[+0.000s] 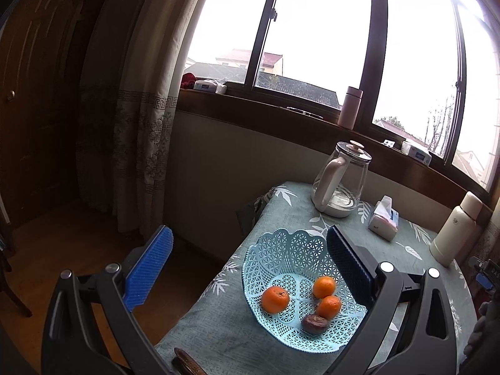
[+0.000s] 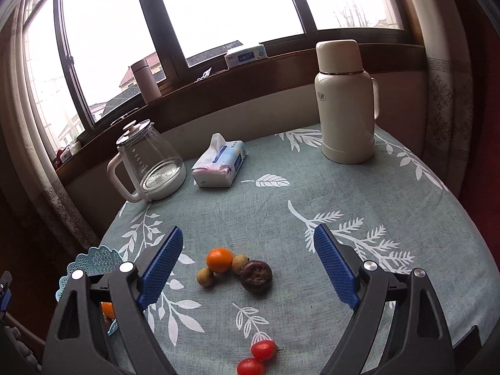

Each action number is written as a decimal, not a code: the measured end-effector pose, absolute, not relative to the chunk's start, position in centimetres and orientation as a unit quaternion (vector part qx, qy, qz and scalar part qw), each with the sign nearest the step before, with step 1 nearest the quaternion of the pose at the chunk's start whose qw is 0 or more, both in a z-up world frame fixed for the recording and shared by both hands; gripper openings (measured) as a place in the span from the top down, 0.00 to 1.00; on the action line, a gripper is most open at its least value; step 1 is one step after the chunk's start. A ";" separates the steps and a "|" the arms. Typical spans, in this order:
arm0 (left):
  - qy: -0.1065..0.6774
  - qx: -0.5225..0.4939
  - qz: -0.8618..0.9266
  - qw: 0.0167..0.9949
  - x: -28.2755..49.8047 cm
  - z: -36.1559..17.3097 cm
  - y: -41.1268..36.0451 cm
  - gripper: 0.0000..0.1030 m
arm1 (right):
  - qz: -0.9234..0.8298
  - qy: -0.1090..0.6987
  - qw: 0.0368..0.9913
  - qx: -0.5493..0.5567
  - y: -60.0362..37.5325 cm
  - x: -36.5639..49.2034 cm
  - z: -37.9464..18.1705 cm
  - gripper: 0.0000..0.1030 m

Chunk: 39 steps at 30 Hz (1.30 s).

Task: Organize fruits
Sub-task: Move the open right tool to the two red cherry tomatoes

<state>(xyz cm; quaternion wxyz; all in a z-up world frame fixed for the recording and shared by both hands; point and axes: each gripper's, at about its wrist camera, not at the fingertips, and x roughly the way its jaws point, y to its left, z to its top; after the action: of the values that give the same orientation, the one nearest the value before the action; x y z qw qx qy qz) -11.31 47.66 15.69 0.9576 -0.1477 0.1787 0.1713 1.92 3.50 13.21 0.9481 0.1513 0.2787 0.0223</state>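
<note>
A light-blue lattice basket (image 1: 282, 250) sits near the table's left edge and holds three oranges (image 1: 275, 299) and a dark purple fruit (image 1: 315, 323). My left gripper (image 1: 250, 259) hangs open above the basket, nothing between its blue pads. In the right wrist view, loose fruit lies on the cloth: an orange (image 2: 219, 260), two small tan fruits (image 2: 205, 277), a dark purple fruit (image 2: 256, 276) and two cherry tomatoes (image 2: 263, 350). My right gripper (image 2: 248, 256) stands open above that cluster. The basket's rim (image 2: 90, 257) shows at the lower left.
A glass kettle (image 2: 150, 164), a tissue pack (image 2: 218, 165) and a cream thermos (image 2: 345, 103) stand at the back of the leaf-print tablecloth (image 2: 312, 206). The window sill behind carries a pink bottle (image 1: 350, 106) and boxes. A curtain (image 1: 137, 125) hangs left.
</note>
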 end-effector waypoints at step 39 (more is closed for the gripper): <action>0.209 -0.105 0.112 0.966 -9.4 14.6 42.5 0.03 | 0.030 0.433 0.897 0.080 7.1 0.5 1.7 0.46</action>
<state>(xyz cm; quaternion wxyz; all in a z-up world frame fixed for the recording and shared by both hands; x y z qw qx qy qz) -9.40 42.54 14.63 0.9659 -0.1050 0.2087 0.1115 0.52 7.08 1.71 0.8975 0.0803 0.4326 0.0304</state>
